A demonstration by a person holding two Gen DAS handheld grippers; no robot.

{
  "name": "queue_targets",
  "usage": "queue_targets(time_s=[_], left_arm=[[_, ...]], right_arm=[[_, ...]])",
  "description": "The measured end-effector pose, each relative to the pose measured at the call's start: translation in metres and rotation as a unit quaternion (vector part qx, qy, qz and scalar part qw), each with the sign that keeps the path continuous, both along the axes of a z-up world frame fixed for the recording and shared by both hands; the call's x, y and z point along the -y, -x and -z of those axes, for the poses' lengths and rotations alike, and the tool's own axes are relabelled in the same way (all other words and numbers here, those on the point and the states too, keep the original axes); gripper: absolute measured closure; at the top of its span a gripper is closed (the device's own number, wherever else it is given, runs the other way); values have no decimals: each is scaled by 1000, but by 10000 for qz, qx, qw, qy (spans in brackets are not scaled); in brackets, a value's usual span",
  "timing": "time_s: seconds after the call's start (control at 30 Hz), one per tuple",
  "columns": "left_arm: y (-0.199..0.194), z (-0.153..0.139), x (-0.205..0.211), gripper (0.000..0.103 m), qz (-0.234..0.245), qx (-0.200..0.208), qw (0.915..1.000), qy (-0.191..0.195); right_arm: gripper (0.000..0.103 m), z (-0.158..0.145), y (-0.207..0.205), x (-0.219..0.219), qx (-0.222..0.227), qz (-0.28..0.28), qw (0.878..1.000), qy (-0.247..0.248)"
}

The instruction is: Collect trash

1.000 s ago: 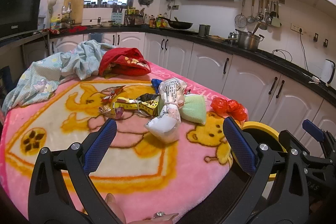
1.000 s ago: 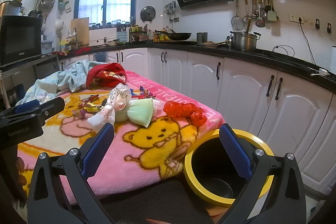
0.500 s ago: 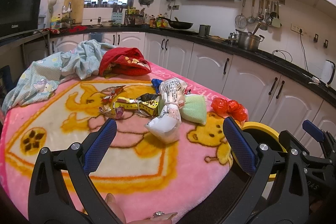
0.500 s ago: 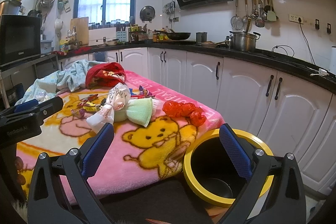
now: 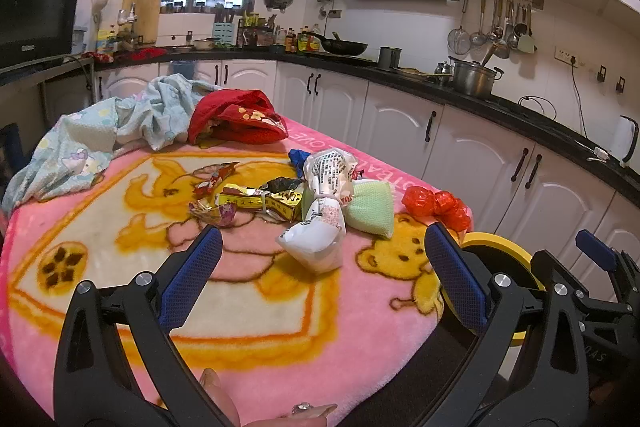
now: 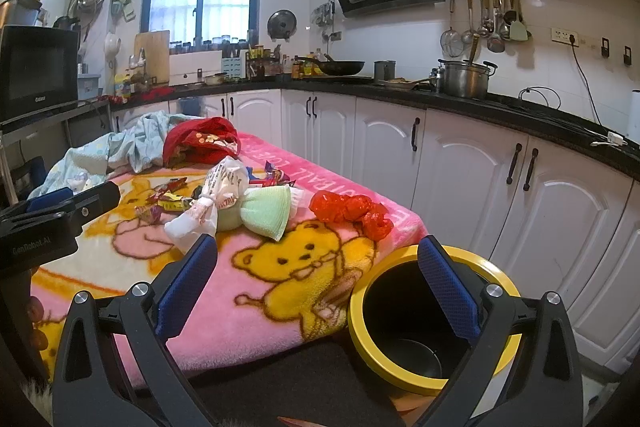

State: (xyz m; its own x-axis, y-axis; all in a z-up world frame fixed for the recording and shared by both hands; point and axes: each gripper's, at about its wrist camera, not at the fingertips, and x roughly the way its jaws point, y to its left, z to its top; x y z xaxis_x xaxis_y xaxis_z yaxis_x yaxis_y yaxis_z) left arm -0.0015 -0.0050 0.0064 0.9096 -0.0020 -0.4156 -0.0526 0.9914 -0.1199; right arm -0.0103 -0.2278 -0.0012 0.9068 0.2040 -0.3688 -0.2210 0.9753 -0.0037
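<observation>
Trash lies on a pink bear blanket point(image 5: 256, 307): a white printed bag point(image 5: 320, 223), a green sponge pack point(image 5: 370, 207), a crumpled red wrapper point(image 5: 436, 203), and yellow and foil snack wrappers point(image 5: 248, 203). A yellow-rimmed black bin point(image 6: 424, 311) stands at the table's right corner. My left gripper point(image 5: 324, 271) is open and empty, just short of the white bag. My right gripper point(image 6: 320, 279) is open and empty, by the bin's rim. The white bag point(image 6: 212, 203) and red wrapper point(image 6: 352, 211) also show in the right wrist view.
A light blue cloth point(image 5: 104, 135) and a red cloth point(image 5: 236, 119) lie at the blanket's far side. White kitchen cabinets point(image 6: 460, 171) run behind and to the right. A dark mat point(image 6: 304, 387) lies on the floor by the bin.
</observation>
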Motion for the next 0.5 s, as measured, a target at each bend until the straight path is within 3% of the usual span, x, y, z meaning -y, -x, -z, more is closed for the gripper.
queue_targets(time_s=[0.5], left_arm=[[-1, 3, -17, 10, -78, 12, 9998, 161]], right_arm=[[6, -4, -3, -2, -6, -201, 9998, 59]])
